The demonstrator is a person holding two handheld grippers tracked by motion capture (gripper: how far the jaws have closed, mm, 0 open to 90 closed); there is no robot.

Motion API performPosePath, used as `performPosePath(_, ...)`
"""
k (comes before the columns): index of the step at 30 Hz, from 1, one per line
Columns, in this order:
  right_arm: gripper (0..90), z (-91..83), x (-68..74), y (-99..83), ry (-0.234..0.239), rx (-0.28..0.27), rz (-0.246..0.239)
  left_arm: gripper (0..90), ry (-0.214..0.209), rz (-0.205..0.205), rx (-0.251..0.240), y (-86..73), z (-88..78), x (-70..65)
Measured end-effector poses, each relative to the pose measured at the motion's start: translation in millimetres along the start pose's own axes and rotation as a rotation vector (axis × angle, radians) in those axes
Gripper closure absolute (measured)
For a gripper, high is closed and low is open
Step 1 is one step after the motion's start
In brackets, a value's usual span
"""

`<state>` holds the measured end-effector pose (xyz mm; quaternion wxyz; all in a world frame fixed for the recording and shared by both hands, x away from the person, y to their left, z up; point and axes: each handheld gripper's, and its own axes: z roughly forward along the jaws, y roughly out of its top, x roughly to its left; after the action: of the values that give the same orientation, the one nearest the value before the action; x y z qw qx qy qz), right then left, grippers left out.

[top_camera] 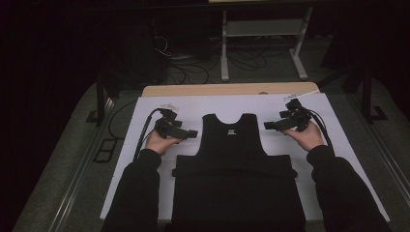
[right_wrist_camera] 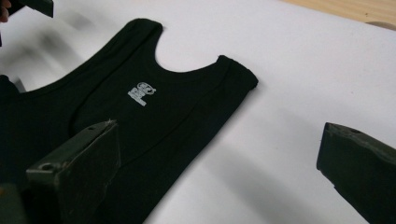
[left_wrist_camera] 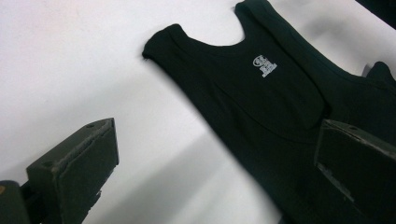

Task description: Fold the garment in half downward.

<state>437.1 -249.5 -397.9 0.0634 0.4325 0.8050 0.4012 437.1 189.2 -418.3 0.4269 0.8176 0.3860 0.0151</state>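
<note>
A black sleeveless top (top_camera: 234, 159) lies flat on the white sheet (top_camera: 145, 116), neck end away from me, with a small white label (left_wrist_camera: 264, 66) inside the collar. Its lower part looks folded into a wider band across the middle. My left gripper (top_camera: 192, 134) hovers just left of the top's shoulder, jaws wide apart and empty; in the left gripper view the top (left_wrist_camera: 261, 102) spreads out ahead of it. My right gripper (top_camera: 267, 125) hovers just right of the other shoulder, also open and empty. The right gripper view has the top (right_wrist_camera: 140, 121) and its label (right_wrist_camera: 141, 94) ahead.
The white sheet covers a wooden table whose far edge (top_camera: 227, 90) shows beyond it. Behind the table are cables (top_camera: 193, 67) on the floor and a white metal stand (top_camera: 263, 38). Bare sheet lies on both sides of the top.
</note>
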Motion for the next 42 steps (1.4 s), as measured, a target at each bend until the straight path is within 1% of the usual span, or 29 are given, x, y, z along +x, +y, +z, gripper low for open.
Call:
performPosePath(2,0.0,3.7,-1.3,0.4,0.003,0.009,-0.001,0.0,-0.004,0.007,0.016,1.1,3.9,-1.1)
performPosePath(4,0.0,7.2,-2.3,0.8,0.002,0.013,0.0,0.0,-0.01,0.013,0.023,2.3,7.0,-2.2)
performPosePath(6,0.0,10.2,-2.7,0.3,0.009,0.013,0.009,0.0,-0.014,0.011,0.024,3.0,10.3,-3.5)
performPosePath(9,0.0,16.3,-1.6,-1.5,0.017,0.029,0.008,0.0,-0.02,0.018,0.037,3.6,15.5,-4.4)
performPosePath(13,0.0,23.8,0.8,-3.0,0.021,0.045,0.004,0.0,-0.029,0.018,0.041,3.9,22.4,-5.8)
performPosePath(15,3.0,26.6,1.3,-3.6,0.027,0.043,0.004,0.0,-0.032,0.014,0.045,4.0,26.0,-6.7)
performPosePath(16,3.1,27.8,1.6,-3.8,0.027,0.045,0.003,0.0,-0.033,0.023,0.054,4.0,27.4,-6.5)
performPosePath(18,5.5,30.4,2.4,-4.7,0.031,0.051,0.006,0.0,-0.046,0.008,0.047,3.0,31.1,-8.1)
performPosePath(20,6.1,33.4,3.4,-5.9,0.034,0.059,0.006,0.0,-0.053,0.003,0.048,2.0,34.6,-9.0)
performPosePath(21,6.4,34.8,3.9,-6.4,0.033,0.065,0.004,0.0,-0.054,0.011,0.055,1.6,36.0,-8.8)
performPosePath(23,7.3,37.8,5.1,-7.3,0.032,0.075,-0.001,0.0,-0.052,0.005,0.053,0.9,38.9,-9.1)
performPosePath(26,11.8,41.3,6.6,-8.3,0.029,0.084,-0.006,0.0,-0.051,-0.007,0.048,0.1,40.9,-8.3)
performPosePath(28,12.4,44.0,7.7,-8.9,0.03,0.09,-0.005,0.2,-0.05,-0.019,0.045,-0.3,41.9,-7.8)
performPosePath(30,12.8,47.5,8.8,-10.0,0.028,0.1,-0.007,3.5,-0.047,-0.026,0.042,-0.6,42.9,-7.9)
performPosePath(34,14.5,53.9,12.5,-11.7,0.021,0.121,-0.016,5.8,-0.043,-0.02,0.043,-1.2,45.1,-8.5)
performPosePath(37,19.1,56.3,13.6,-12.1,0.026,0.116,-0.018,8.1,-0.039,-0.026,0.042,-1.4,45.7,-7.6)
performPosePath(39,26.6,57.3,14.3,-12.5,0.024,0.116,-0.014,10.5,-0.044,-0.039,0.039,-1.4,45.7,-6.5)
performPosePath(40,27.4,58.0,14.3,-12.7,0.019,0.116,-0.016,11.0,-0.046,-0.047,0.038,-1.6,46.0,-6.2)
performPosePath(42,30.3,59.8,13.8,-13.4,0.023,0.116,-0.015,12.9,-0.044,-0.042,0.045,-2.3,46.6,-5.6)
